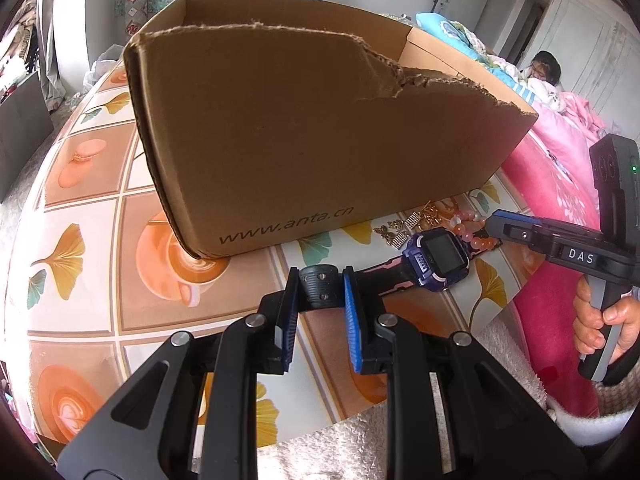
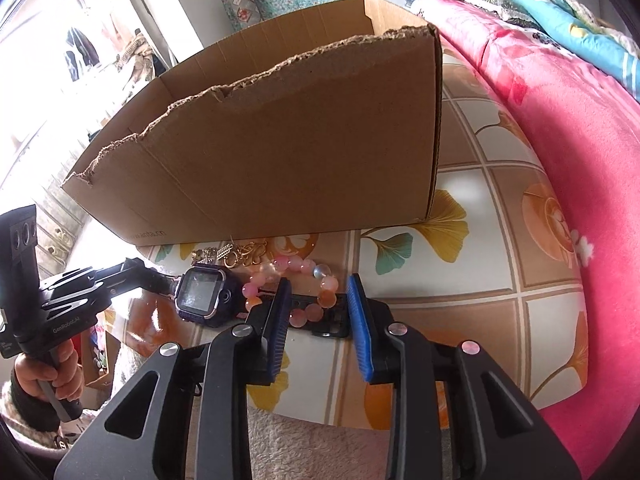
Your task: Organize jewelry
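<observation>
A purple and pink watch lies on the table in front of a torn cardboard box. My left gripper is shut on the black end of its strap. Just beyond the watch are a pink bead bracelet and a small heap of gold pieces. In the right wrist view my right gripper straddles part of the bracelet and the strap's buckle end; the left pad touches beads, the right pad stands apart. The watch sits to its left, with the left gripper at its far side.
The table has a tiled cloth with leaf and cup prints. The box rises close behind the jewelry. A pink blanket runs along the table's right side. A person lies in the background. A hand holds the right gripper's handle.
</observation>
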Action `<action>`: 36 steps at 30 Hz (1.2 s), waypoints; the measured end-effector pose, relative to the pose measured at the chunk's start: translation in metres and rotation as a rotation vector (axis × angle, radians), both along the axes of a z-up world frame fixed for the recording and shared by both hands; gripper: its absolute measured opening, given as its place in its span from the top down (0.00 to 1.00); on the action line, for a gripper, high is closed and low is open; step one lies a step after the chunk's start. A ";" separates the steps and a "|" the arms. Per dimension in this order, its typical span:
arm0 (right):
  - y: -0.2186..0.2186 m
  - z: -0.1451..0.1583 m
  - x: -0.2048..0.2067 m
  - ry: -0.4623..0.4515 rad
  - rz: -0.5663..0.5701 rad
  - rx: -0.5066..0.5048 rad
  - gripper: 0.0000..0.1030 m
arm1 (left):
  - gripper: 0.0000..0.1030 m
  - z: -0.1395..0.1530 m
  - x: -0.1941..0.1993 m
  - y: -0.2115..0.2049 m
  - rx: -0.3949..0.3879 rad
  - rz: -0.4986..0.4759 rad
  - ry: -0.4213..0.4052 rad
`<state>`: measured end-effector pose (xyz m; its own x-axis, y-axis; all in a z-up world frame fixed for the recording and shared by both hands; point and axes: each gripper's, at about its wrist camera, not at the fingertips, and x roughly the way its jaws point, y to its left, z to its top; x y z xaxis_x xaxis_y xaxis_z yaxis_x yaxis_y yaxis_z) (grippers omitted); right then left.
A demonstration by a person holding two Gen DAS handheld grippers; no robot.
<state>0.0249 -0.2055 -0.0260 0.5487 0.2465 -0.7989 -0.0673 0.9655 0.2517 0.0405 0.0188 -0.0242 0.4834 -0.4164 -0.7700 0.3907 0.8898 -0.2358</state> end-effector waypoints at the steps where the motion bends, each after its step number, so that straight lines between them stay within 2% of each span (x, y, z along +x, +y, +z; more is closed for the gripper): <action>1: 0.001 0.000 0.002 0.000 0.002 -0.007 0.73 | 0.81 0.000 0.000 -0.001 0.001 -0.001 0.000; 2: 0.002 0.000 0.005 0.005 0.005 -0.017 0.81 | 0.81 0.000 0.000 -0.001 0.000 -0.002 0.000; 4: 0.003 0.001 0.010 0.014 0.005 -0.043 0.91 | 0.81 -0.001 0.000 -0.002 -0.004 -0.003 0.000; 9: 0.003 0.008 0.012 -0.017 -0.007 -0.067 0.91 | 0.81 -0.001 -0.001 -0.001 -0.010 -0.006 -0.002; 19: -0.045 0.016 0.019 -0.044 -0.189 -0.043 0.91 | 0.80 -0.002 0.000 0.001 -0.014 -0.014 -0.002; 24: -0.058 0.006 0.019 -0.016 -0.246 -0.055 0.90 | 0.80 -0.002 0.000 0.001 -0.013 -0.014 -0.001; 26: -0.059 0.008 0.017 -0.024 -0.232 -0.030 0.89 | 0.80 -0.002 0.000 0.001 -0.011 -0.014 -0.001; 27: -0.059 0.009 0.013 -0.038 -0.217 -0.014 0.86 | 0.80 -0.002 0.000 0.001 -0.009 -0.015 -0.002; 29: -0.053 0.015 0.004 -0.073 -0.179 0.019 0.74 | 0.80 -0.002 0.000 0.000 -0.008 -0.016 -0.002; 31: -0.045 0.017 -0.005 -0.078 -0.132 0.076 0.72 | 0.80 -0.002 0.000 0.000 -0.008 -0.015 -0.003; 33: -0.038 0.012 -0.007 -0.039 -0.082 0.143 0.72 | 0.80 -0.002 0.000 0.001 -0.012 -0.013 -0.001; 36: -0.027 -0.001 -0.007 0.037 -0.060 0.161 0.72 | 0.80 -0.002 0.000 0.002 -0.017 -0.008 0.001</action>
<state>0.0180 -0.2323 -0.0271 0.5370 0.3407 -0.7717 0.0013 0.9145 0.4047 0.0409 0.0205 -0.0265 0.4796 -0.4334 -0.7630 0.3975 0.8825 -0.2515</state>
